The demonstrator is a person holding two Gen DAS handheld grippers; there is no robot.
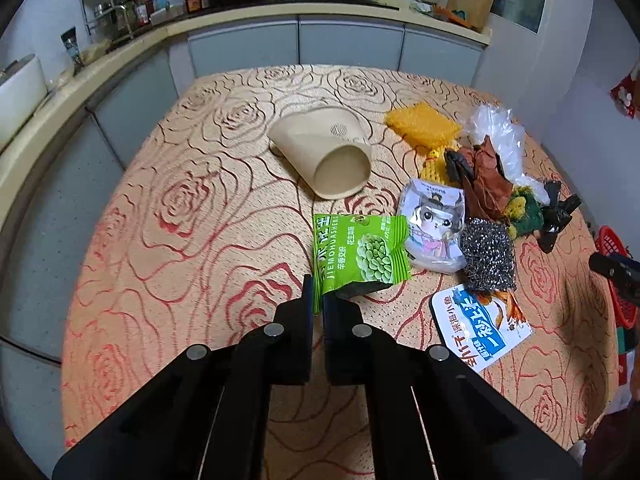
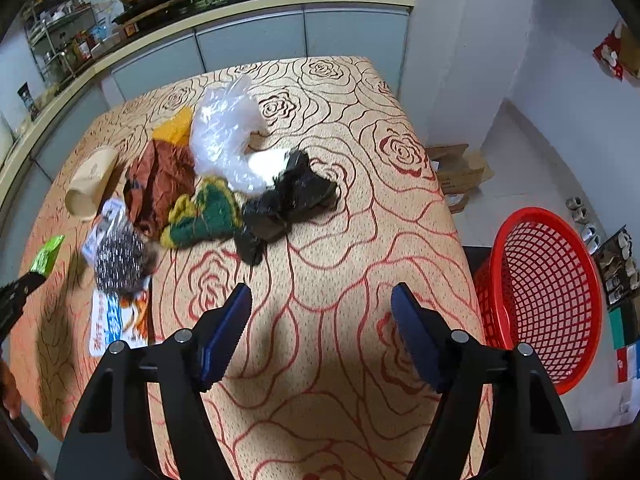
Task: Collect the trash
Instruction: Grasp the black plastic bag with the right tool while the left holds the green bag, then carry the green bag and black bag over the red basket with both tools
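My left gripper [image 1: 318, 300] is shut on the near edge of a green snack packet [image 1: 360, 252], which lifts off the rose-patterned table [image 1: 180, 220]. The same packet [image 2: 48, 256] shows at the left edge of the right wrist view. My right gripper [image 2: 322, 312] is open above bare cloth, nothing between its blue pads [image 2: 228, 332]. Ahead of it lies a heap of trash: a black plastic bag [image 2: 288, 200], a clear plastic bag [image 2: 224, 136], a green-yellow scouring pad [image 2: 204, 212], a brown wrapper [image 2: 156, 180], a steel-wool ball [image 2: 120, 260] and a blue-white fish packet [image 1: 480, 324].
A paper cup [image 1: 324, 152] lies on its side mid-table, with a yellow sponge [image 1: 420, 124] and a cat-print packet [image 1: 434, 224] near it. A red mesh basket [image 2: 544, 296] stands on the floor off the table's right edge. Kitchen counter and cabinets [image 1: 240, 48] run behind.
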